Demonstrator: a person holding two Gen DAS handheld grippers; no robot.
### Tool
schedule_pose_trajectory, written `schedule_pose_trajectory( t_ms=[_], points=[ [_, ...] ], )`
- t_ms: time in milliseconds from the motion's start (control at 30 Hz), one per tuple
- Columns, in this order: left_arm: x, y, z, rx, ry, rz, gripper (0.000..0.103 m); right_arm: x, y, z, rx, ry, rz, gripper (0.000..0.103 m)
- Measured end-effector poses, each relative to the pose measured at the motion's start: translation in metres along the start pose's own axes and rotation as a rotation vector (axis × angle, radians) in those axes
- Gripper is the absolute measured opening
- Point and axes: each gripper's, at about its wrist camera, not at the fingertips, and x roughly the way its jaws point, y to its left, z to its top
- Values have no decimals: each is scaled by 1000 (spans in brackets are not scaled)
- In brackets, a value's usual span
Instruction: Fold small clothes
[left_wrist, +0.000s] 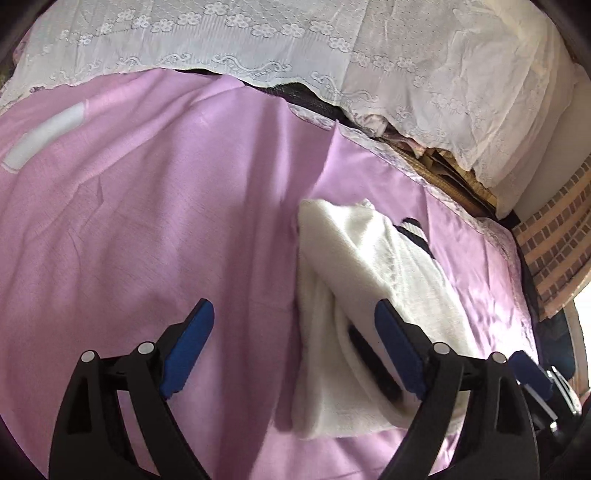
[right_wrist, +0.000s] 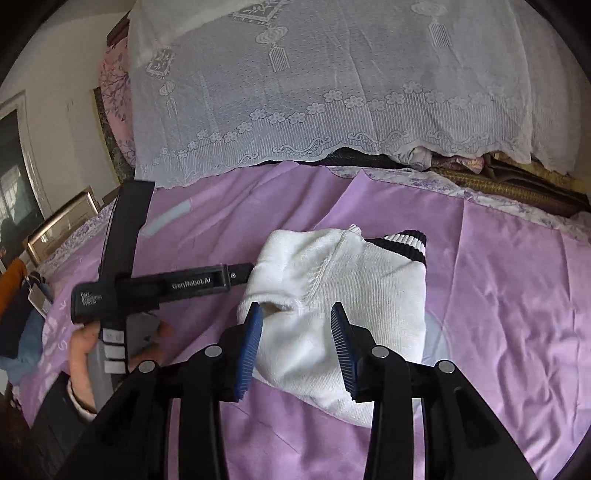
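Note:
A folded white knit sweater (right_wrist: 332, 288) with a black-and-white striped cuff (right_wrist: 399, 240) lies on the purple bedsheet (right_wrist: 498, 295). My right gripper (right_wrist: 297, 308) hovers just over its near part, jaws partly open, and the blue pads press on nothing. In the left wrist view the sweater (left_wrist: 354, 266) lies right of centre. My left gripper (left_wrist: 293, 308) stands wide open: its right finger is over the sweater's left fold and its left finger is over bare sheet. In the right wrist view, the left gripper's black body (right_wrist: 166, 288) reaches in from the left, held by a hand (right_wrist: 83, 347).
A white lace cloth (right_wrist: 332, 92) drapes a tall pile behind the sheet, with bedding (right_wrist: 498, 177) showing under it. Clothes (right_wrist: 18, 314) and a framed piece (right_wrist: 62, 221) sit at the left. A pale patch (left_wrist: 40, 136) marks the sheet; a brick-patterned wall (left_wrist: 554, 236) stands right.

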Motion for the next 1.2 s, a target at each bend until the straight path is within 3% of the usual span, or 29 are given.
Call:
schedule_pose_trajectory(
  t_ms=[67, 233, 433, 467, 500, 567, 600, 633, 700, 800, 900, 967, 1100, 1200],
  points=[
    [0, -11, -4, 24, 30, -26, 86, 2, 10, -13, -79, 6, -16, 41],
    [1, -26, -11, 58, 74, 15, 86, 21, 26, -25, -161, 24, 3, 43],
    [5, -25, -11, 26, 158, -76, 86, 40, 32, -29, -217, 13, -28, 50],
    [7, -27, -12, 32, 170, -74, 86, 44, 32, -30, -219, 15, -38, 46],
    [9, -27, -12, 34, 179, -73, 86, 47, 34, -31, -215, 23, -46, 18],
    [14, -27, -13, 22, 179, -92, 84, 51, 31, -28, -166, 25, -25, 13],
    [16, -26, -13, 13, 172, -105, 78, 52, 29, -25, -138, 19, -13, 11],
    [17, -25, -13, 8, 166, -134, 64, 51, 27, -21, -102, 12, 0, 11],
    [12, -24, -8, -4, 144, -194, 50, 49, 26, -9, -25, -10, 33, 10],
    [-10, -22, 0, 9, 41, -149, 50, 50, 34, 4, 37, -20, 89, 10],
    [-23, -10, 5, -17, -12, -108, 50, 64, 53, -4, 26, 8, 107, 10],
    [-23, -5, 5, -22, -14, -76, 51, 79, 61, -20, 3, 58, 97, 10],
    [-13, -12, 2, 4, 32, -89, 54, 95, 64, -33, -4, 132, 105, 11],
    [-12, -29, -4, 81, 23, -32, 67, 91, 58, -33, 36, 119, 119, 12]
  ],
)
